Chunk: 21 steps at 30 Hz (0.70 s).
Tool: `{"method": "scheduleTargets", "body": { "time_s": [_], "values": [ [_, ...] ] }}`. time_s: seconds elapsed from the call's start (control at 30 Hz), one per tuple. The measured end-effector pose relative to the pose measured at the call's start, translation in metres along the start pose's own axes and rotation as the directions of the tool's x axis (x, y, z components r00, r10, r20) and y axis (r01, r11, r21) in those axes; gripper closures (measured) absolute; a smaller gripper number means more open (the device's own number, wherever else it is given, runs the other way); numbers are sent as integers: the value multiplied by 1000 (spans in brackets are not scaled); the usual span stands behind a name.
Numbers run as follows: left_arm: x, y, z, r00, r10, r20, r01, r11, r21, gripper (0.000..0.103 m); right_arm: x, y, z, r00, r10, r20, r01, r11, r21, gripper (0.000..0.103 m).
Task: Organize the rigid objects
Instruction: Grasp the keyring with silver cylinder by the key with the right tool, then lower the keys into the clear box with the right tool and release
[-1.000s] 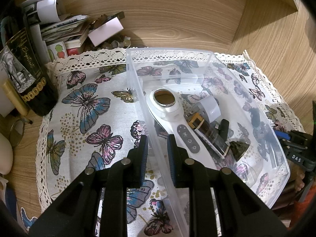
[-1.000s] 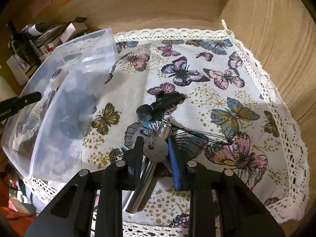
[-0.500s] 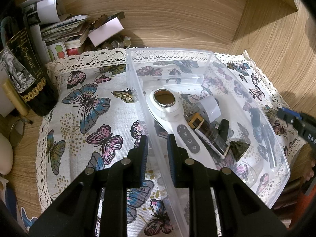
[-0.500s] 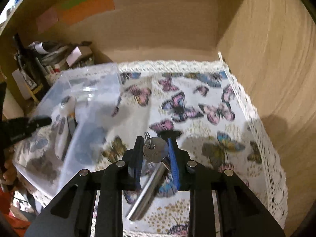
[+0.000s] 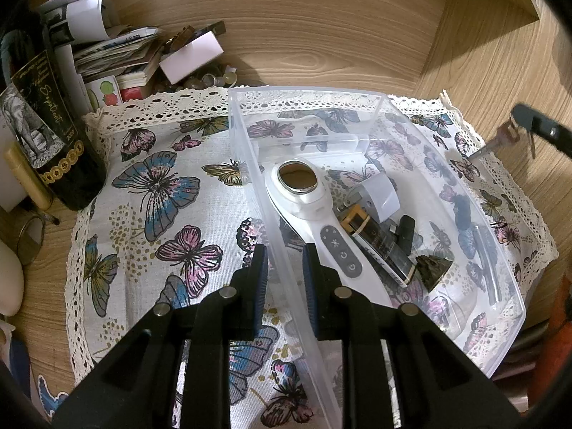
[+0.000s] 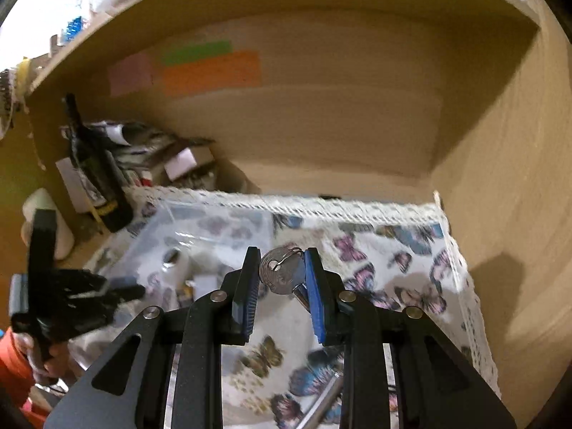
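Observation:
My right gripper (image 6: 279, 279) is shut on a silver key (image 6: 282, 274) with a ring and holds it in the air above the butterfly cloth (image 6: 393, 271). A metal rod (image 6: 318, 405) hangs below it. My left gripper (image 5: 284, 279) grips the near wall of a clear plastic bin (image 5: 507, 307), one finger inside and one outside. The bin holds a white handheld device (image 5: 307, 196), a white adapter (image 5: 379, 193), a black and gold box (image 5: 379, 246) and a dark lump (image 5: 430, 264). In the left wrist view the right gripper (image 5: 540, 127) with the key (image 5: 495, 143) shows at the right edge.
A dark wine bottle (image 5: 46, 132), stacked papers and boxes (image 5: 118, 57) and small items stand at the back left. Wooden shelf walls (image 5: 482, 57) close the back and right. Coloured notes (image 6: 211, 71) stick on the back wall. A small mirror (image 5: 30, 236) lies at the left.
My right gripper lifted the key and rod off the cloth and rose higher, moving toward the bin. My left gripper stayed clamped on the bin wall.

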<state>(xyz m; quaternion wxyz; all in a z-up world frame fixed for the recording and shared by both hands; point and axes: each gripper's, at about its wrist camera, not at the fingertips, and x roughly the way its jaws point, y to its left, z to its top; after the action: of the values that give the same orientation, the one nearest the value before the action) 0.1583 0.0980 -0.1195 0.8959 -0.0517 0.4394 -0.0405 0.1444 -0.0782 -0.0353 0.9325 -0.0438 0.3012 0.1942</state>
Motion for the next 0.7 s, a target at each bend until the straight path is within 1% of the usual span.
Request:
{"method": "scheduleTargets", "body": {
  "time_s": [0.1,0.3,0.4,0.53,0.7],
  "values": [
    [0,0,0,1000,0,0,0,1000,1,84,-2,13,3,999,38,12,-37,999,-26,80],
    [0,0,0,1000,1,-1,-1,1000,2,84,1,33,0,995,104,-4,-104,992,-68,80],
    [0,0,0,1000,3,0,-3,1000,5,84,9,42,-4,990,131,-45,-135,987,-85,80],
    [0,-1,-1,1000,12,1,-12,1000,15,84,23,52,-12,986,126,-112,-140,982,-123,80],
    [0,-1,-2,1000,6,2,-6,1000,10,84,43,57,-23,975,115,-190,-143,980,-140,80]
  ]
}}
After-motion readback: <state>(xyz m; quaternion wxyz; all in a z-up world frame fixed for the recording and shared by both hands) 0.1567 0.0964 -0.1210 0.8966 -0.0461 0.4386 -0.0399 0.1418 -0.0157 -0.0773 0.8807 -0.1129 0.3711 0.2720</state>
